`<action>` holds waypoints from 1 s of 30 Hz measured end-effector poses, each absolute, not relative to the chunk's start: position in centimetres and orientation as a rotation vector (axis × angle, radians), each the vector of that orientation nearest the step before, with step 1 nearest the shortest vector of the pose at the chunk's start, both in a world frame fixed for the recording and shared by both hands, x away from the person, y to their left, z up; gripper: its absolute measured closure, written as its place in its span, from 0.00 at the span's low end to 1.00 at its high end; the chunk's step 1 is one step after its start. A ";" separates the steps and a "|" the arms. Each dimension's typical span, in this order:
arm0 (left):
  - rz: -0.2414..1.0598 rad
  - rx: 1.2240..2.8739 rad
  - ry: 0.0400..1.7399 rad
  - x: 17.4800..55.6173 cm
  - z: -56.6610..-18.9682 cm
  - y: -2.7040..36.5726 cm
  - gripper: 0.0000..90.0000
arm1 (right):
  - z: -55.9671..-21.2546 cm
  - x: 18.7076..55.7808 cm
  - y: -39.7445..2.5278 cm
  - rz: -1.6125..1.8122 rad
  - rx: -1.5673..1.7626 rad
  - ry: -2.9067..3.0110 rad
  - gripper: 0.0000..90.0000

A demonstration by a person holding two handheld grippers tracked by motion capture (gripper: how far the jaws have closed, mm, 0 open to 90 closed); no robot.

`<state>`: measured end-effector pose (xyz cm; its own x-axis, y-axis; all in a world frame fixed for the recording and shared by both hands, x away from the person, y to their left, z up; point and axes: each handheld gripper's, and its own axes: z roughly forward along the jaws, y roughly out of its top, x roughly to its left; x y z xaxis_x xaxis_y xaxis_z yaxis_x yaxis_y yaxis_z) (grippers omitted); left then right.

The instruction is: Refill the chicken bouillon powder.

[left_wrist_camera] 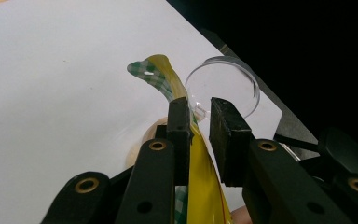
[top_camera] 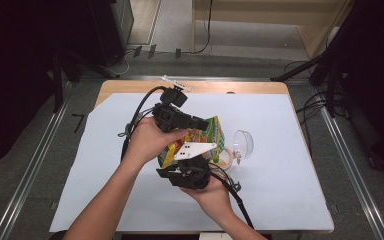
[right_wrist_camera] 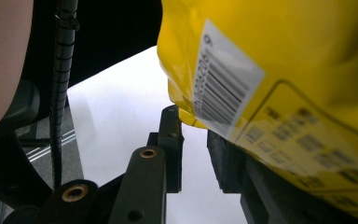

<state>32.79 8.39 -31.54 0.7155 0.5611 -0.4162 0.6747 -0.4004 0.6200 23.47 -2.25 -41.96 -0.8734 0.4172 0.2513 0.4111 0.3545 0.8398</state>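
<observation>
A yellow snack bag with a green checked top is held up over the middle of the white sheet. My left gripper comes in from the left at the bag's top. In the left gripper view its jaws stand close together, shut on the bag's thin edge. My right gripper sits below the bag and points up at it. In the right gripper view it stands open. The barcoded back of the bag lies over its right jaw, with a corner at the tips.
A clear round lid stands on edge just right of the bag, beyond my left jaws. A beige ring lies beside it. A small white object rests at the table's far edge. The white sheet covers the tabletop.
</observation>
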 end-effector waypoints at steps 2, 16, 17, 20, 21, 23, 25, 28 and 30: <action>-0.178 2.106 0.937 32.8 -31.6 8.4 0.87 | -42.0 23.5 -2.3 1.598 0.787 2.580 0.86; -0.175 2.110 0.928 32.8 -31.6 8.4 0.88 | -42.0 23.5 -2.3 1.595 0.786 2.583 0.86; -0.174 2.108 0.928 32.8 -31.6 8.4 0.88 | -42.0 23.5 -2.3 1.595 0.785 2.582 0.86; -0.173 2.108 0.927 32.8 -31.6 8.4 0.88 | -42.0 23.5 -2.3 1.595 0.785 2.582 0.86; -0.173 2.108 0.927 32.8 -31.6 8.4 0.88 | -42.0 23.5 -2.3 1.595 0.784 2.582 0.86; -0.175 2.107 0.928 32.8 -31.6 8.4 0.88 | -42.0 23.5 -2.3 1.593 0.781 2.583 0.86; -0.174 2.108 0.928 32.8 -31.6 8.4 0.87 | -42.0 23.5 -2.3 1.592 0.781 2.584 0.86; -0.175 2.106 0.928 32.8 -31.6 8.4 0.87 | -42.0 23.5 -2.3 1.592 0.781 2.583 0.86; -0.175 2.106 0.928 32.8 -31.6 8.4 0.87 | -42.0 23.5 -2.3 1.592 0.782 2.583 0.86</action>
